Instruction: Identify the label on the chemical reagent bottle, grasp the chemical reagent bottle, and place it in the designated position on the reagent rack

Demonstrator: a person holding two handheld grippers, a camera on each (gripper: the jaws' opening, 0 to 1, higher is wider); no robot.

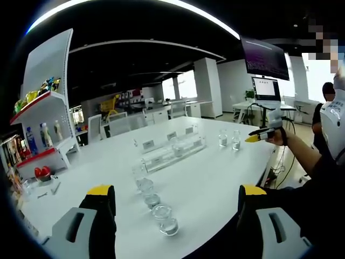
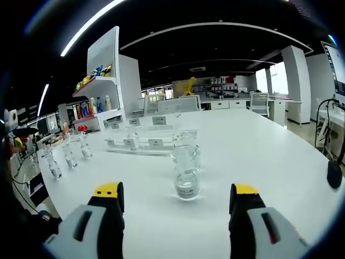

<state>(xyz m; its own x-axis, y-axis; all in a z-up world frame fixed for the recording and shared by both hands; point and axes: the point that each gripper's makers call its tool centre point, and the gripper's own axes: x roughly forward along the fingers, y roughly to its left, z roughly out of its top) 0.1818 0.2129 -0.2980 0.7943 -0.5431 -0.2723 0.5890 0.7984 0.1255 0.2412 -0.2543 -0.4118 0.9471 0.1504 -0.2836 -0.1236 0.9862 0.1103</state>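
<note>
Nearest in the left gripper view we see the left gripper (image 1: 175, 202), jaws spread wide and empty, over the tabletop's (image 1: 215, 183) near edge. Between its jaws, a row of clear reagent bottles (image 1: 152, 200) runs from that edge toward the clear reagent rack (image 1: 175, 151) at mid-table. Two more bottles (image 1: 229, 139) stand near the right edge. Further right, a person's hand (image 1: 277, 135) holds the right gripper (image 1: 253, 138) above that edge; we cannot tell its jaws there. In the right gripper view, the right gripper (image 2: 177, 198) is released, jaws apart, with a labelled reagent bottle (image 2: 187, 171) standing between them, untouched. Label unreadable.
</note>
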